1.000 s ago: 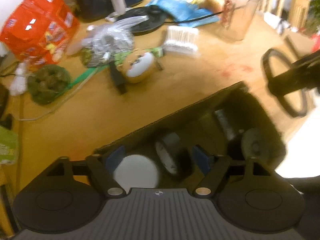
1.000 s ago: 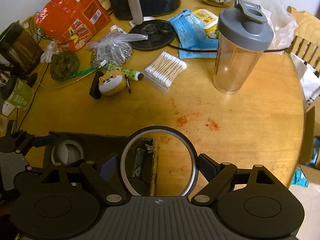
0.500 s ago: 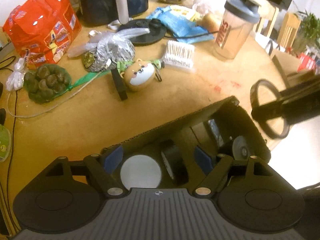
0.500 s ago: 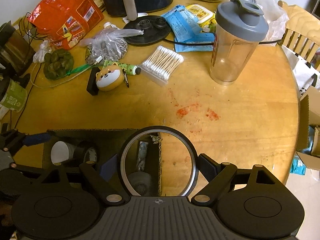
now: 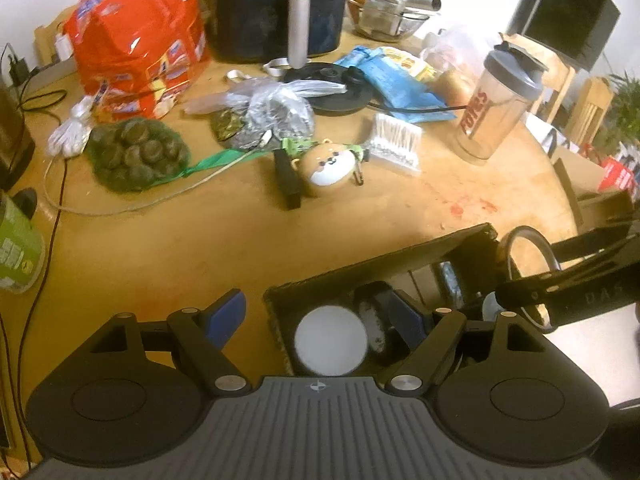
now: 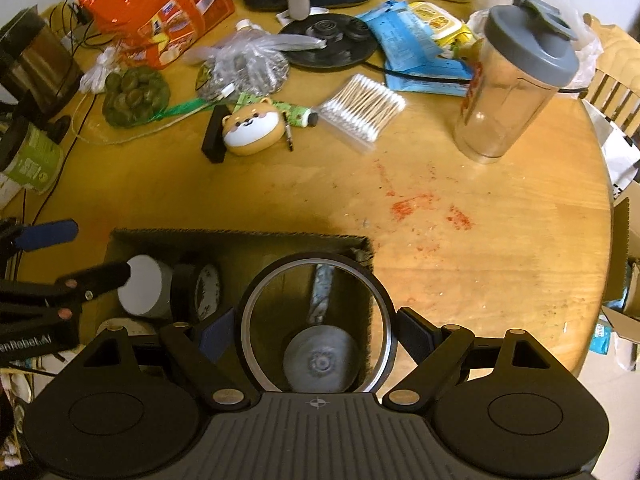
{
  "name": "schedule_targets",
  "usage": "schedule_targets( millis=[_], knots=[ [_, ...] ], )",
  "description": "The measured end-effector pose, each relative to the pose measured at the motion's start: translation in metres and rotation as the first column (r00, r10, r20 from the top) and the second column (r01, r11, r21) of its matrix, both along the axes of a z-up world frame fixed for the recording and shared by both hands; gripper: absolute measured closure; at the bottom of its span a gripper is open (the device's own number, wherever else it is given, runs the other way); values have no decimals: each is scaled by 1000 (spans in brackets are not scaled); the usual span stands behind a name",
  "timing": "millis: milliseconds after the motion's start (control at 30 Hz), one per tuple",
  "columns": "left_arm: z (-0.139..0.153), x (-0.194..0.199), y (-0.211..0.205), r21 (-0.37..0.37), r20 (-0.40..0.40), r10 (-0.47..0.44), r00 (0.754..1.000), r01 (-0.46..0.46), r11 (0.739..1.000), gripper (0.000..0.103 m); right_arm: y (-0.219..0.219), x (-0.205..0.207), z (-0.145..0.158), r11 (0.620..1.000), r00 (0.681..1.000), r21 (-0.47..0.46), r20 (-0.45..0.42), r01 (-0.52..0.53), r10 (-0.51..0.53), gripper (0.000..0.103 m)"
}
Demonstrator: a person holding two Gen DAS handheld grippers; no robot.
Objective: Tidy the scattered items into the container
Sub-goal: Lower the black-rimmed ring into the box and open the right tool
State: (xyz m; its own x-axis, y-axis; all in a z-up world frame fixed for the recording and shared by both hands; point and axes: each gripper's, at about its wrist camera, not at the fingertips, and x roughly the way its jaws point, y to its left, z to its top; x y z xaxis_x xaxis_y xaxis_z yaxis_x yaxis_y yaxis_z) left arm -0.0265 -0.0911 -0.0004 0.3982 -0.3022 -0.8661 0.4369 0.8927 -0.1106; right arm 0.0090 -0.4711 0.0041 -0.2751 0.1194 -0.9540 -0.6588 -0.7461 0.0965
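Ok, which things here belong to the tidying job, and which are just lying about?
Job: cardboard box; black ring held in the right gripper; probably next the dog-faced case, cotton swabs, black bar.
Lying about, likely: air fryer, shaker bottle, orange bag, green net bag.

l wrist: steep down, close over box [image 5: 380, 264] | r wrist: same | shared: box, table [image 6: 480, 240]
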Motion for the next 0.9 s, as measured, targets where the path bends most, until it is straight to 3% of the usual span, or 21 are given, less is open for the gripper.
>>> schedule_targets(
  millis=[433, 900],
  knots=[
    [-2, -1, 15, -17, -13, 35, 999, -35, 999, 24, -8, -2, -2, 1000, 999, 24, 36, -13, 12, 16],
    [-6, -3, 16, 16, -55, 112, 992, -111, 994, 24, -15, -36, -34, 981, 978, -66, 88, -184, 189, 16]
  ],
)
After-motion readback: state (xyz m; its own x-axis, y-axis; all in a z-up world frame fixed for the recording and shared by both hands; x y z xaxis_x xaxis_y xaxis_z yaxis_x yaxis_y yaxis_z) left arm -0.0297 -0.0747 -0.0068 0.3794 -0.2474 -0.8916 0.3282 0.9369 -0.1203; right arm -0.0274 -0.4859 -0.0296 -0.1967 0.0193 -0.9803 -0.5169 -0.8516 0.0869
